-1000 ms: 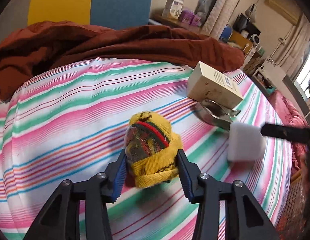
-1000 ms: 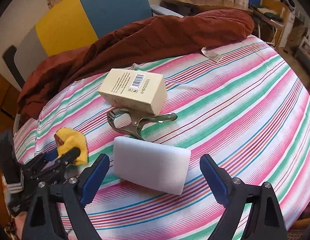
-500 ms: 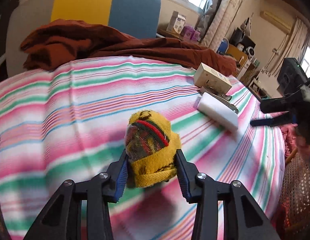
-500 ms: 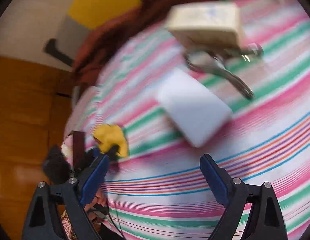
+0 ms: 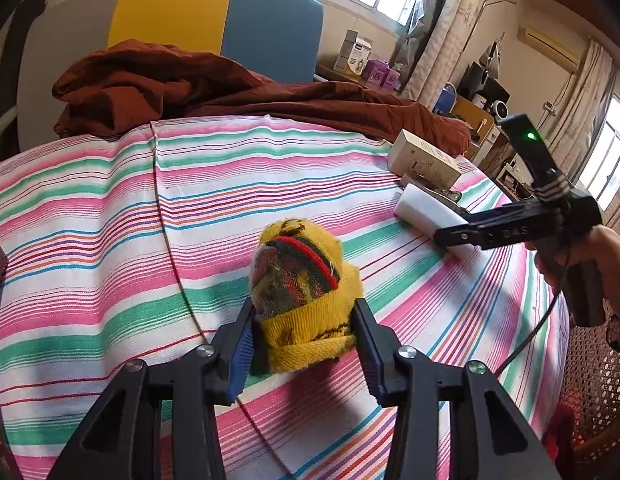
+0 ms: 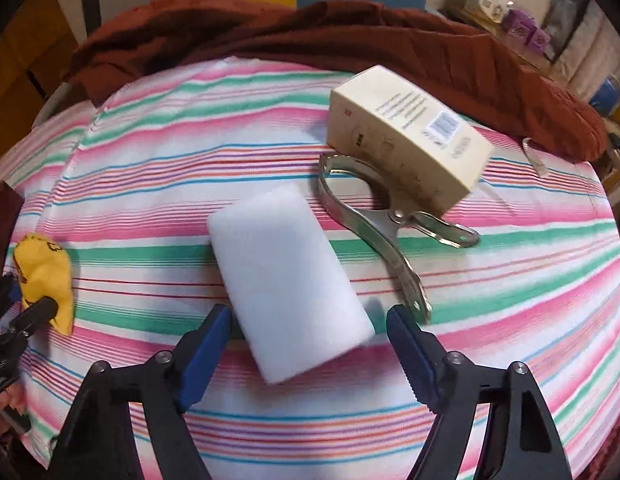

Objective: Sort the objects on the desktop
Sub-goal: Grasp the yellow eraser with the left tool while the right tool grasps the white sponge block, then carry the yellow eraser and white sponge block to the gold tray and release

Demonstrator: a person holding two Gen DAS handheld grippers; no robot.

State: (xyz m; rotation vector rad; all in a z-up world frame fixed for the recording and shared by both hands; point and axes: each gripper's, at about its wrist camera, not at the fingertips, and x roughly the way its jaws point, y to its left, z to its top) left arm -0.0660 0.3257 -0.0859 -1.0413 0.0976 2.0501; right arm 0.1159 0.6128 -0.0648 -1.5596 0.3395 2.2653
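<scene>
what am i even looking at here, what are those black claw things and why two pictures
No robot here: a person holds a two-fingered grabbing tool in each hand, and each carries a camera looking along its fingers. That gives two pictures of one striped table.

The left tool is shut on a yellow sock. Its picture also shows the other tool out to the right, in the person's hand.

The right tool is open, its fingers either side of a white sponge lying on the cloth. Behind that lie a metal clip and a cream box, with a brown cloth bunched at the back.
</scene>
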